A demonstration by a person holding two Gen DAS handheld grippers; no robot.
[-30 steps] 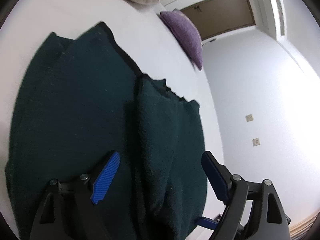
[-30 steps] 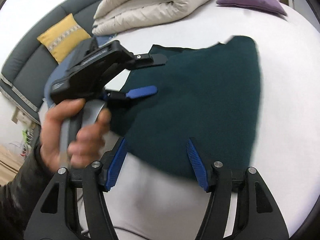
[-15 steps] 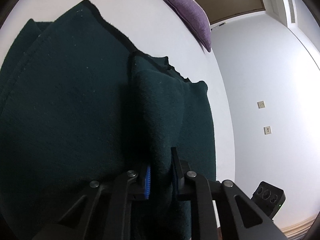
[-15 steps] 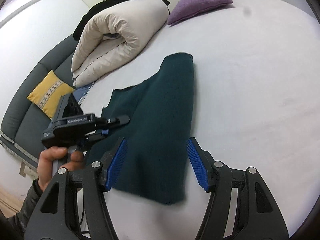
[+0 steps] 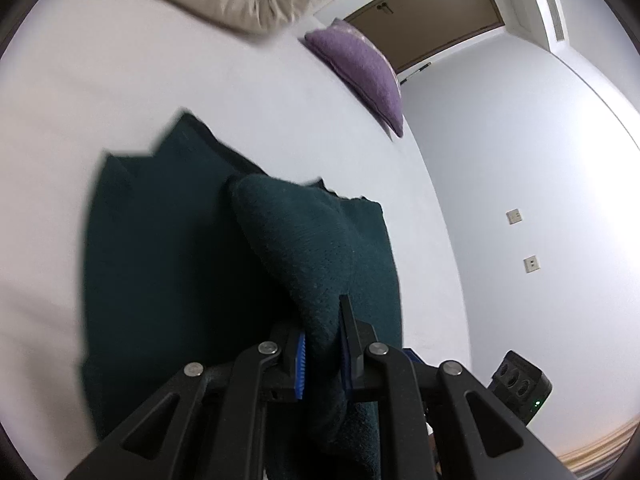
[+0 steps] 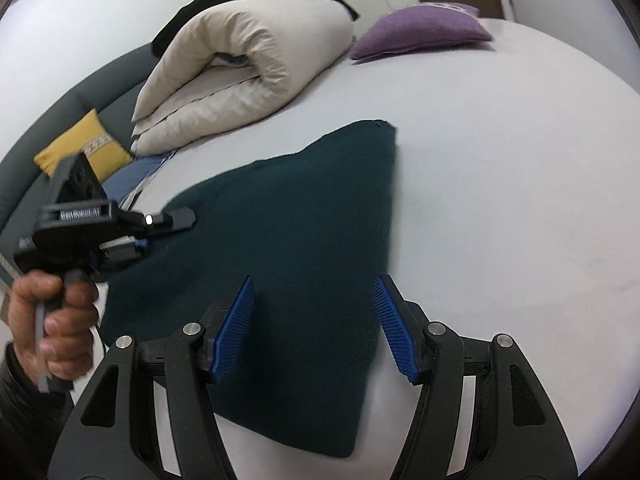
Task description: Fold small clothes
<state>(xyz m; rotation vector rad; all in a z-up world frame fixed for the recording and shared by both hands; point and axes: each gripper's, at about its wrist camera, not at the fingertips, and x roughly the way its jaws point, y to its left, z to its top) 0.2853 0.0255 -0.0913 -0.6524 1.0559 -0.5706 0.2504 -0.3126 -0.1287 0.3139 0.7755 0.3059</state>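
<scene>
The left black two-finger gripper with blue ribbed pads (image 5: 323, 354) is pinching its fingers nearly together, a bare left hand (image 6: 54, 322) gripping its handle. The right black two-finger gripper with blue ribbed pads (image 6: 314, 326) is holding its fingers spread wide apart.

Right gripper (image 6: 314, 322), jaws apart, hovers above a dark green knit garment (image 6: 296, 248); left gripper (image 6: 168, 224) pinches its far-left edge.

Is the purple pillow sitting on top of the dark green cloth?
No, the purple pillow lies far back on the bed, well apart from the dark green cloth.
</scene>
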